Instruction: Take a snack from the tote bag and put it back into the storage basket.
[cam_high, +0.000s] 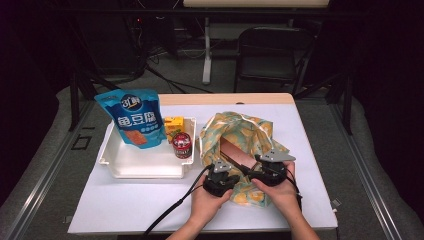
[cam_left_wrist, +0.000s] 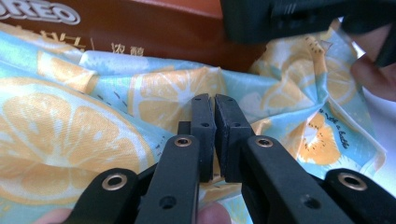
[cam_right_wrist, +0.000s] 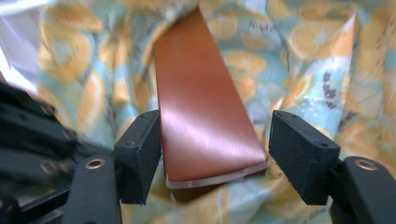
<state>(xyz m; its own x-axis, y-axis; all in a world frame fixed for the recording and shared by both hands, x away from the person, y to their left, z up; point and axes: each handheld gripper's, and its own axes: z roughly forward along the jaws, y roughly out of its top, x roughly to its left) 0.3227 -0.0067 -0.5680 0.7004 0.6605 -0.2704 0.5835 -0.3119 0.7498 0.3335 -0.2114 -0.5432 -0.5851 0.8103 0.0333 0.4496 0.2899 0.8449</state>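
Left gripper (cam_left_wrist: 209, 105) had its jaws pressed nearly together, nipping a fold of the cloth bag (cam_left_wrist: 93, 116). The fabric, pale blue with an orange-slice print, bunched up directly ahead of and under the jaw tips. Beyond the tips, past the bag's edge, lay the brown box (cam_left_wrist: 140, 28), with white lettering on its face. A fingertip showed below the jaws at the bottom edge of the left gripper view.

Right gripper (cam_right_wrist: 215, 140) stood with jaws wide apart. No earlier picture to compare, so only the stance is noted. The near end of the box (cam_right_wrist: 201, 116) sat between the two pads (cam_right_wrist: 140, 154); the left pad was close against the box's side, while the right pad (cam_right_wrist: 299, 158) stood clear of it with printed cloth visible in the gap. The pads did not press the box. The box ran away from the jaws into the bag (cam_right_wrist: 303, 56), whose fabric surrounded it on both sides.

High view: both grippers (cam_high: 220, 176) (cam_high: 270, 167) were at the near mouth of the bag (cam_high: 220, 125), side by side, with the box (cam_high: 237, 152) just ahead of them inside the opening. To the left gripper's outer side, well apart, stood a white tray (cam_high: 150, 167) holding a blue pouch (cam_high: 132, 117), a yellow carton (cam_high: 173, 123) and a red can (cam_high: 182, 145).
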